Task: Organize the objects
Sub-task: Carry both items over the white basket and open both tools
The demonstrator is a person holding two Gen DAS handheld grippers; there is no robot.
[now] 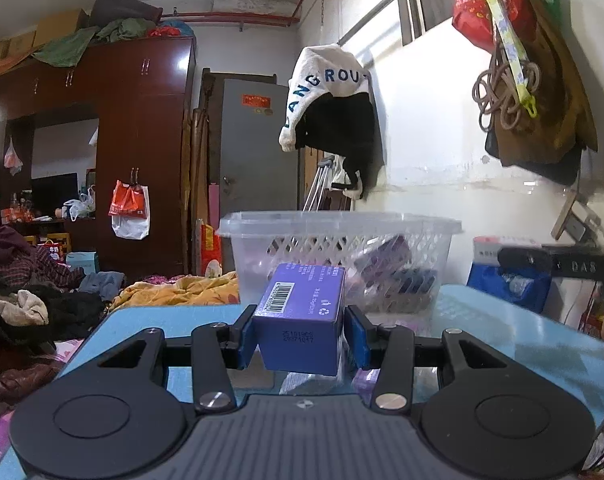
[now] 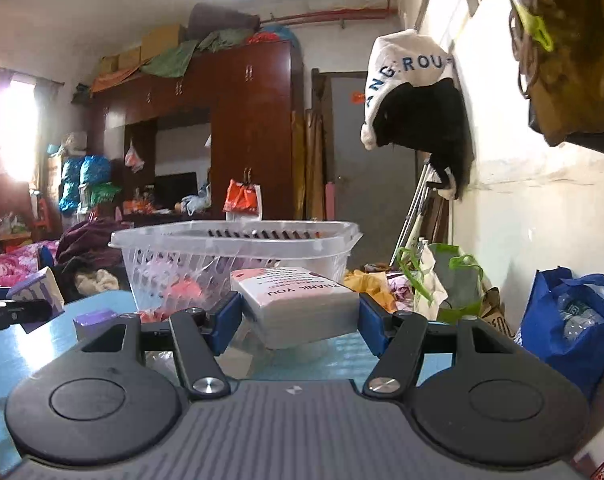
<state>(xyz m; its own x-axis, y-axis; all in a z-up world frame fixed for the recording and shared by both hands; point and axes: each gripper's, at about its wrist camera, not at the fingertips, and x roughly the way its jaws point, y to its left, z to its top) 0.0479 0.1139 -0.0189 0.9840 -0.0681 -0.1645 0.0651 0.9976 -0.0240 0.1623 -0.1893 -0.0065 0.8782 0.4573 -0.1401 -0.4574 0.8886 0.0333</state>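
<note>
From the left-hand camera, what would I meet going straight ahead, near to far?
The left tongs clamped on a purple box, then the clear plastic basket on the blue table, then the grey door.

Purple box (image 1: 302, 316) (white barcode), clear lattice-walled basket (image 1: 342, 256), light-blue table (image 1: 502, 320), white packet (image 2: 302, 304), pink-topped.

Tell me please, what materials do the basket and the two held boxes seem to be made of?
Basket: likely translucent plastic, glossy; things show through its lattice walls.
Purple box in the left claw: probably cardboard, smooth printed finish with a barcode and sharp folded edges.
White box in the right claw: seemingly cardboard too, matte, with printed text.
</note>
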